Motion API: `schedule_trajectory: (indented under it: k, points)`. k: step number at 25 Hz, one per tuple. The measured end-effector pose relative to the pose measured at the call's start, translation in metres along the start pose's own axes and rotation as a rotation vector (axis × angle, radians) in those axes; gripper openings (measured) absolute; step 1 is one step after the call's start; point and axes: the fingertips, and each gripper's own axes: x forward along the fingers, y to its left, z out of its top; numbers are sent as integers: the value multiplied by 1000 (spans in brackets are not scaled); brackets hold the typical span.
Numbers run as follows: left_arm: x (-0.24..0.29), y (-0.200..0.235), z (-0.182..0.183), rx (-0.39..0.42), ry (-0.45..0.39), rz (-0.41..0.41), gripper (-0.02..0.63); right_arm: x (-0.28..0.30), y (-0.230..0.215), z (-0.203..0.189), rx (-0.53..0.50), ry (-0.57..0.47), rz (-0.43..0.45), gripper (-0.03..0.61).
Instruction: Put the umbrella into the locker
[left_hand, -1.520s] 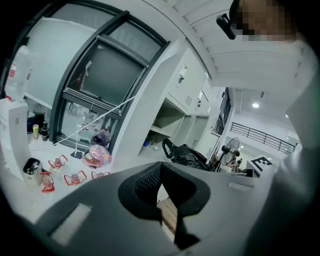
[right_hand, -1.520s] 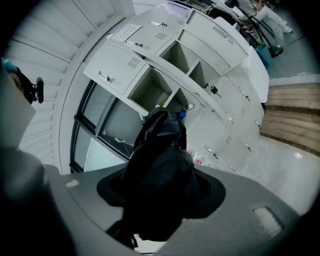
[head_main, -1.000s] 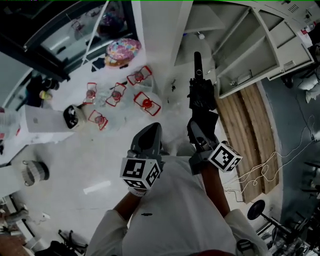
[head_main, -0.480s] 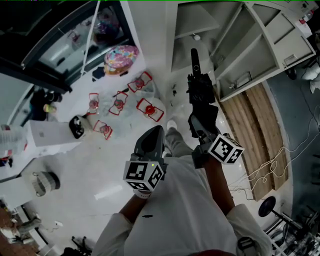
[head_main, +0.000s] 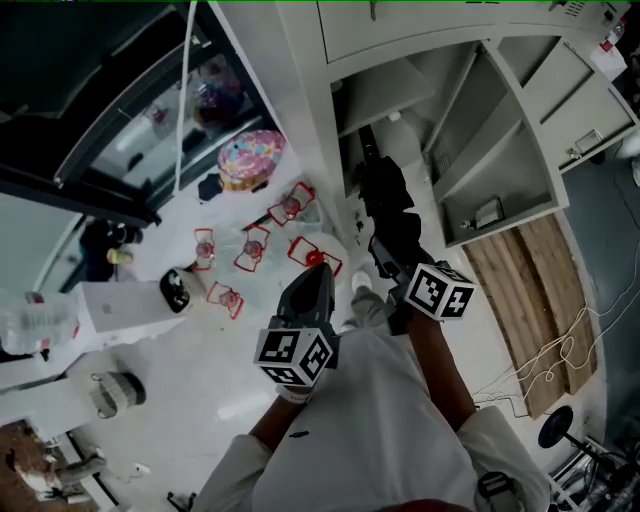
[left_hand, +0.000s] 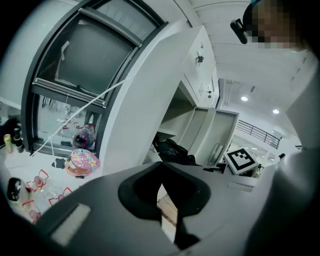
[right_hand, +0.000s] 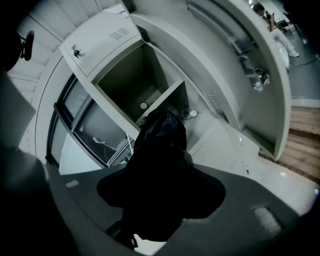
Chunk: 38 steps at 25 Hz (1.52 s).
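White floor (head_main: 185, 350) carries red-framed items (head_main: 253, 248) and a pink dome (head_main: 250, 158).

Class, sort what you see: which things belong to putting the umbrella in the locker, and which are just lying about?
Job:
umbrella
open locker
right gripper

Lying about:
colourful round thing
red-framed items
wooden boards

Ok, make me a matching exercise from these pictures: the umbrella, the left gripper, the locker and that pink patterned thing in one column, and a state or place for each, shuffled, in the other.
1. umbrella
2. left gripper
3. locker
4. pink patterned thing

A. standing open
B. beside the window
C. shut, nothing in it
D. folded, clamped in the right gripper

Pairs: 1-D, 2-C, 3-A, 4-B
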Motion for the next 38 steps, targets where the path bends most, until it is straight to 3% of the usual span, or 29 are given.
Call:
schedule_trajectory:
  k: [9,23,29,38]
  points:
    - [47,26,40,16,-33,45,12,68,-22,37,-96,68,-15,252]
    - [86,33,57,14,-92,92,12,162,-39,76,-284,144,-29,252]
    - [90,36,55,3,-82,102,12,192,-33,84,-446,154,-57,252]
    - [87,41,56,-5,-80,124,12,226,-60,67,-545,228,-161,255]
